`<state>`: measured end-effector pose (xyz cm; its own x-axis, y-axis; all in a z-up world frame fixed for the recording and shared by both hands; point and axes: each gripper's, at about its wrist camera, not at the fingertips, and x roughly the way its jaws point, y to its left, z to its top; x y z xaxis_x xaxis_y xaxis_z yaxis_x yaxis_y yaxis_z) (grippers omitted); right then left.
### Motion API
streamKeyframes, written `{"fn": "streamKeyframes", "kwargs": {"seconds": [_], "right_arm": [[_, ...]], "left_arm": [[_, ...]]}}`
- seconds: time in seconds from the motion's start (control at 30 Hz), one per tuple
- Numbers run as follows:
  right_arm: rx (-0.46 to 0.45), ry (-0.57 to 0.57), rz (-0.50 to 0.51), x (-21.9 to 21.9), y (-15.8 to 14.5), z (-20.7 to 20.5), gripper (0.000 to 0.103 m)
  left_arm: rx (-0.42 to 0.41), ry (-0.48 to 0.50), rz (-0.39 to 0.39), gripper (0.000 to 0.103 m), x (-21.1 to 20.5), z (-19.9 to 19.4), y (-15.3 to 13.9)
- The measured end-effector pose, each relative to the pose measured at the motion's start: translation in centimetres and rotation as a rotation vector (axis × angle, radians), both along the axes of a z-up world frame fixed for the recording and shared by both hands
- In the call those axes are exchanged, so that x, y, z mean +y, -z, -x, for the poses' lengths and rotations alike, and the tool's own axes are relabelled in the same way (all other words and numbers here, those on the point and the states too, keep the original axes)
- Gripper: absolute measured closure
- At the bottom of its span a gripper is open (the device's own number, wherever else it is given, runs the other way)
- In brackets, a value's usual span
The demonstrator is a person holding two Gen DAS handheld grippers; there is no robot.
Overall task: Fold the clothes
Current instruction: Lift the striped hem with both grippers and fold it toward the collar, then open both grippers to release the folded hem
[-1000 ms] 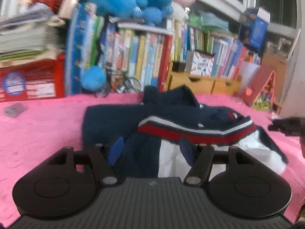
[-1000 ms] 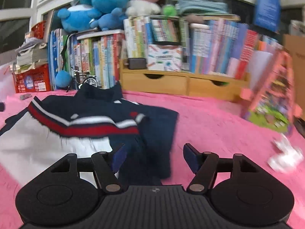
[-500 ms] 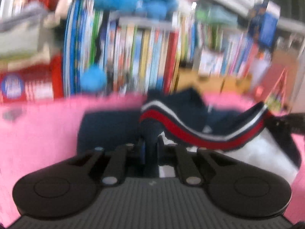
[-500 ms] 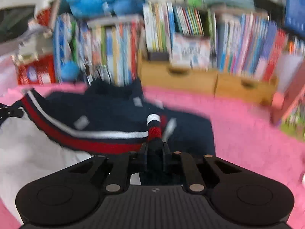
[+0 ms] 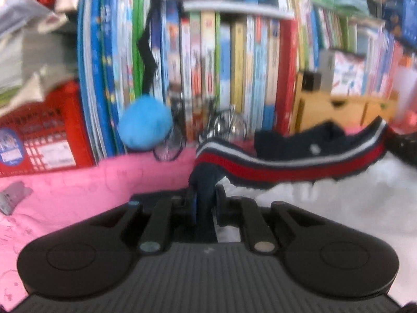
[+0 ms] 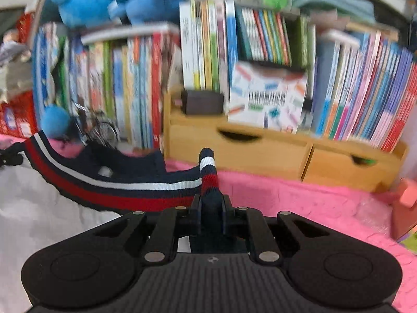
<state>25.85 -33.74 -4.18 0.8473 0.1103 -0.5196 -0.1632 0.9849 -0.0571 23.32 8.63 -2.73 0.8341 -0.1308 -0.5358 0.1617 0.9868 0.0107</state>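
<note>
A navy knit garment with a red and white striped hem hangs stretched between both grippers above the pink surface. My left gripper is shut on its left hem corner. My right gripper is shut on the other hem corner, which sticks up between the fingers. The striped hem runs left from there. White fabric of the garment hangs below the hem and shows in the right wrist view too. The rest of the garment is hidden below.
A wall of upright books and a wooden drawer unit stand at the back of the pink surface. A red crate is at the left. Blue plush toys sit on top. A small grey object lies at the left.
Both grippers closed on the striped hem corners and lifted the garment off the pink surface, moving toward the bookshelf. The hem now hangs taut between them.
</note>
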Motion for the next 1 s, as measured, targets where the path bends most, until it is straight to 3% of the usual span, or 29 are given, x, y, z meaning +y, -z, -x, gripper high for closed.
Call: {"fn": "streamKeyframes", "kwargs": {"seconds": [0.2,0.27,0.33,0.4,0.43,0.47,0.53,0.6,0.63,0.73,0.83,0.9,1.0], "right_arm": [[0.066,0.021,-0.021,-0.9,3.4,-1.8,0.082],[0.075,0.038,-0.03,-1.2,3.5,-2.0,0.073],[0.032,0.063,-0.009,-1.4,2.3,-0.9,0.066],[-0.025,0.042,0.05,-1.4,0.7,1.3,0.054],[-0.049,0.032,0.077,-1.3,-0.1,2.5,0.047],[-0.071,0.023,0.101,-1.2,-0.8,3.9,0.046],[-0.1,0.007,0.111,-0.5,-2.1,7.1,0.047],[-0.117,-0.033,0.074,1.1,-2.5,10.7,0.054],[-0.117,-0.057,0.048,2.2,-2.4,12.2,0.063],[-0.08,-0.165,-0.03,7.1,-0.8,15.7,0.067],[-0.026,-0.241,-0.109,11.8,0.9,18.4,0.067],[0.016,-0.257,-0.141,14.1,1.8,19.1,0.068],[0.057,-0.258,-0.105,15.3,2.9,18.9,0.075]], "left_arm": [[0.068,-0.007,-0.007,0.071,0.1,-1.1,2.1],[0.064,-0.017,-0.016,0.069,0.3,-0.5,1.6],[0.038,-0.039,-0.026,0.067,0.8,1.1,0.6],[0.003,-0.068,-0.035,0.057,1.5,3.2,-0.6],[-0.015,-0.082,-0.039,0.057,1.8,4.2,-1.2],[-0.034,-0.095,-0.04,0.057,2.1,5.5,-1.8],[-0.079,-0.109,-0.011,0.057,2.2,9.0,-2.7],[-0.122,-0.101,0.012,0.057,0.5,12.8,-2.7],[-0.131,-0.096,0.009,0.057,-0.5,14.3,-2.5],[-0.096,-0.087,-0.064,0.057,-4.5,16.5,-0.8],[-0.011,-0.144,-0.145,0.057,-4.8,16.3,1.5],[0.039,-0.197,-0.137,0.055,-3.7,15.8,1.9],[0.043,-0.23,-0.166,0.055,-2.5,15.6,2.1]]}}
